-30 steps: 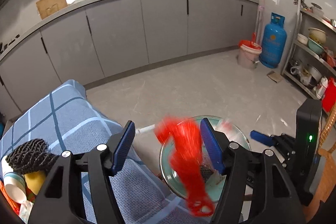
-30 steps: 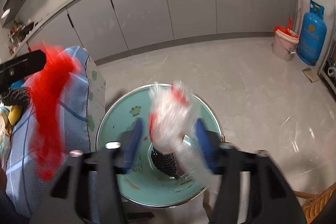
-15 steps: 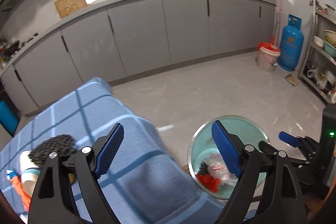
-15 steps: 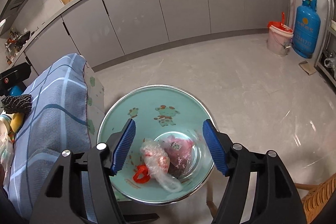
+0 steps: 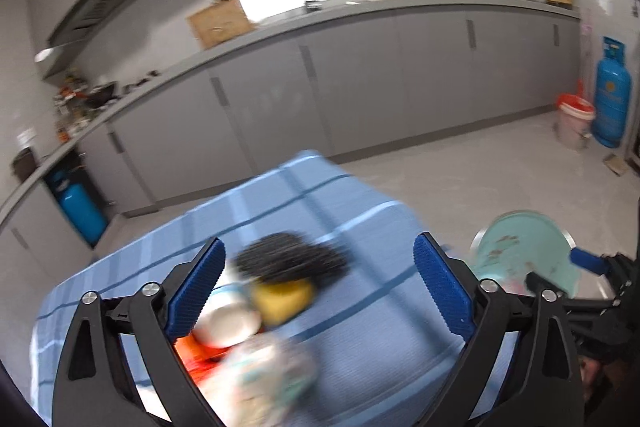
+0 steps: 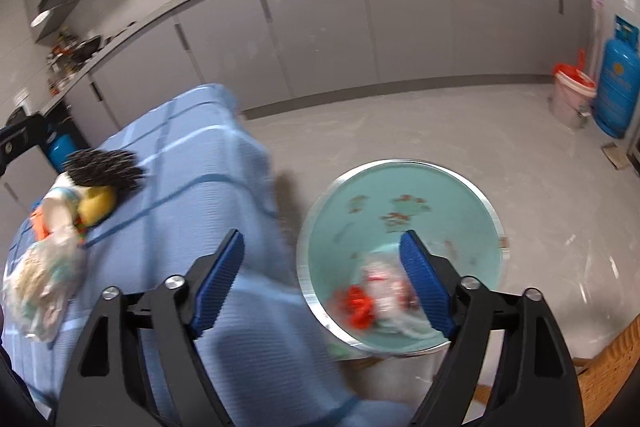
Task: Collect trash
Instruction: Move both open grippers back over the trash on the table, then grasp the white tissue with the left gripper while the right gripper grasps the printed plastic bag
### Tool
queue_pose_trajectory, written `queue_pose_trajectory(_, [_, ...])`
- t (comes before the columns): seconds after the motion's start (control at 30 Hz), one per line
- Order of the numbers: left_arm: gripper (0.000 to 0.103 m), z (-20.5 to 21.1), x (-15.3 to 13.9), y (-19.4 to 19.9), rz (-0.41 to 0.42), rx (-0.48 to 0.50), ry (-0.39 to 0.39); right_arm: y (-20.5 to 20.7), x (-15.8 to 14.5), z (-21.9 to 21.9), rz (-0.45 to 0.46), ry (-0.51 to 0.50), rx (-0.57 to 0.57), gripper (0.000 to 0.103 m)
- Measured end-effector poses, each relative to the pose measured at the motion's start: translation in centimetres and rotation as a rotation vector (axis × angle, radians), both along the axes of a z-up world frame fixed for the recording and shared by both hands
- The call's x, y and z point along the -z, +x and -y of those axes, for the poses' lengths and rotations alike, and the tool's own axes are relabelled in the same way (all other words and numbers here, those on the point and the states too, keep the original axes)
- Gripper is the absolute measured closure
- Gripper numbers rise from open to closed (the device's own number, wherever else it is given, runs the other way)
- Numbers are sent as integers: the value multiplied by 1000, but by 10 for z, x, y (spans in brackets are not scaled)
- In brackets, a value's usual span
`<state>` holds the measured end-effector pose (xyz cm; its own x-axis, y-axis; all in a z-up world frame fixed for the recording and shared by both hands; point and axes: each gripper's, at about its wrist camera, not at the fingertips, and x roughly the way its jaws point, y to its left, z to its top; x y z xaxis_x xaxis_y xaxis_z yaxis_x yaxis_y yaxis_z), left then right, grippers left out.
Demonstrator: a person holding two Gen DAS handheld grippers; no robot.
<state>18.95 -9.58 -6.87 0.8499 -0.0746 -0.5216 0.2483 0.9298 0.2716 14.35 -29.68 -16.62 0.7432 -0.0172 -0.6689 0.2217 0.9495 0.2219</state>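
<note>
the left gripper (image 5: 318, 287) hangs over the blue checked cloth (image 5: 360, 227) with its blue-padded fingers (image 5: 442, 289) spread wide apart and nothing between them. under and ahead of it, blurred, sits a small heap of trash on the cloth: a black mesh net (image 5: 290, 261) lying on top of a yellow piece (image 5: 282, 301), a white cup (image 5: 228, 321) just beside it on its side, an orange-red scrap (image 5: 196, 355) touching the cup, and a crumpled clear plastic bag (image 5: 272, 375) nearest the camera.

the right gripper (image 6: 322, 283) is also wide open and empty, one finger (image 6: 218, 281) over the edge of the cloth and the other over the teal basin (image 6: 400, 187). the basin stands just beside the cloth-covered table, lower than it, with a shiny metal rim and small cartoon prints on its inner wall. in its bottom lies trash already collected: a red piece (image 6: 356, 311) and a clear plastic bag (image 6: 386, 293), touching each other, smeared by blur so i cannot tell more detail.

from the right side the same heap shows at the far left of the cloth, well apart from the basin.

behind, a grey cabinet run (image 6: 360, 27) curves along the wall, and a blue gas cylinder (image 6: 616, 87) stands next to a pale bucket (image 6: 572, 99) with a red rim.
</note>
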Motion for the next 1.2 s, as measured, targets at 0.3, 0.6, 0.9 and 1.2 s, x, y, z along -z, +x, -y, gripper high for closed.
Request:
queue_pose_trajectory(0.3, [6,-158,20,-22,-66,-358,69,7,-24,-98,12,-5,-142,13])
queue_pose_trajectory(0.6, [6,-240,63,-32,-167,-610,41,7,-45,-201,34,-44,-252,9])
queue_pose_trajectory(0.9, [6,-256,67,-45,-202,-609,-70,10,-41,-260,21,-69,-333,5])
queue_pose_trajectory(1.2, [6,-255,80,-42,-261,-577,-134,17,-15,-264,-122,-72,-415,44])
